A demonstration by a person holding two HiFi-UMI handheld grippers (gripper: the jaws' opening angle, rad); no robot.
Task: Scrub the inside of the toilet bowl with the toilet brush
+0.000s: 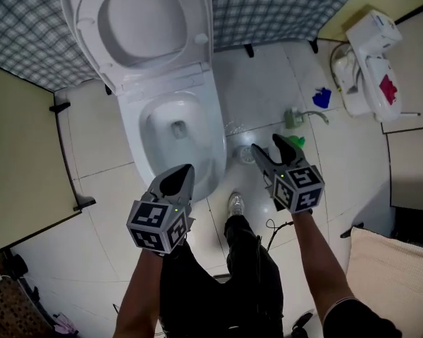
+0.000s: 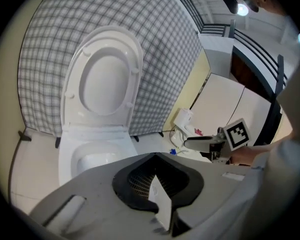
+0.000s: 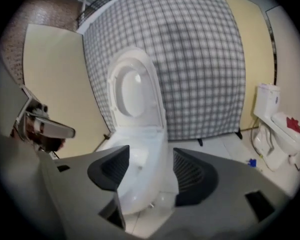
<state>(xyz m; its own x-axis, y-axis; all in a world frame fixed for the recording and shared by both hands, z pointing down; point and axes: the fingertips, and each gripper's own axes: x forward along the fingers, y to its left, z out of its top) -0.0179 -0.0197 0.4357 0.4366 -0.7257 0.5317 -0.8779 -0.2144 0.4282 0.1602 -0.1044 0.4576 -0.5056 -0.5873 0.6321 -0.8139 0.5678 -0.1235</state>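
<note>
Partition (image 1: 21,160): a cream panel down the left side, standing on the tiled floor (image 1: 106,210).
Screen (image 1: 282,5): checked grey and white, behind the toilet across the far side.
Toilet (image 1: 130,104): white, left of centre, backed against the screen.
Lid (image 1: 137,20): raised and leaning on the screen.
Bowl (image 1: 211,132): uncovered, with water at the bottom and nothing inside it.
Left gripper (image 1: 185,169): jaws together with nothing between them, held over the near rim of the bowl and pointing towards the toilet.
Shoe (image 1: 235,203): pale, on the floor between the two grippers, just beside the toilet's front.
Drain (image 1: 245,153): a round metal grate in the floor right of the bowl.
Right gripper (image 1: 266,144): jaws wide apart and empty, held above the floor right of the toilet, near the drain.
Green thing (image 1: 297,141): on the floor just past the right gripper's tips and partly hidden, so I cannot tell whether it is the brush.
Blue thing (image 1: 322,97): small, on the floor further right.
Fixture (image 1: 370,48): white with a red patch, against the right wall.
Cloth (image 1: 388,266): beige, at the lower right corner.
</note>
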